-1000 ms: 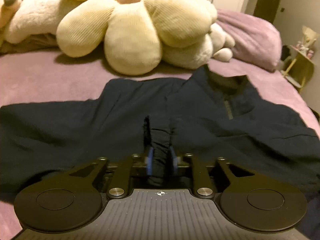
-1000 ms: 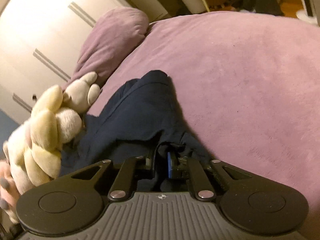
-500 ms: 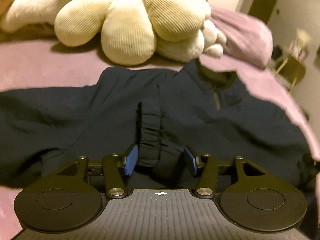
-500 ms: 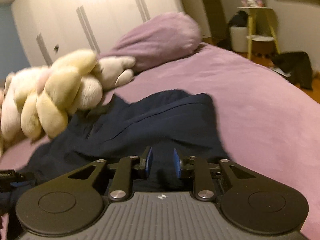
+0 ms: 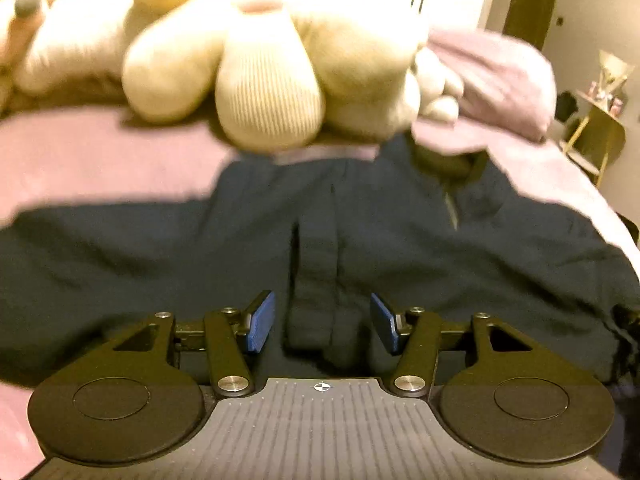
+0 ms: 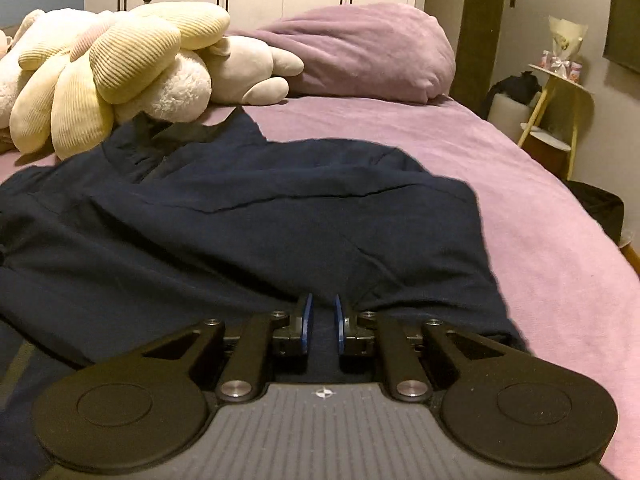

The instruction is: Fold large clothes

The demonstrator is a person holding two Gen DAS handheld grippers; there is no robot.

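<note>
Left gripper [image 5: 322, 322] spread wide above a dark navy jacket [image 5: 160, 264], blue pads [image 5: 261, 322] well clear of the ribbed cuff [image 5: 314, 280] lying between them, nothing held (frame blurred). Jacket laid across a purple bedspread [image 5: 100, 160], cream flower plush [image 5: 268, 80] just beyond its collar.

Right gripper [image 6: 320, 322] narrowed to a slim gap over the jacket [image 6: 240, 220], cloth grip impossible to tell. Purple pillow [image 6: 360, 52] behind.

Each gripper, left gripper [image 5: 322, 322] and right gripper [image 6: 320, 322], has black linkages, silver screws, blue pads and a ribbed grey body.
</note>
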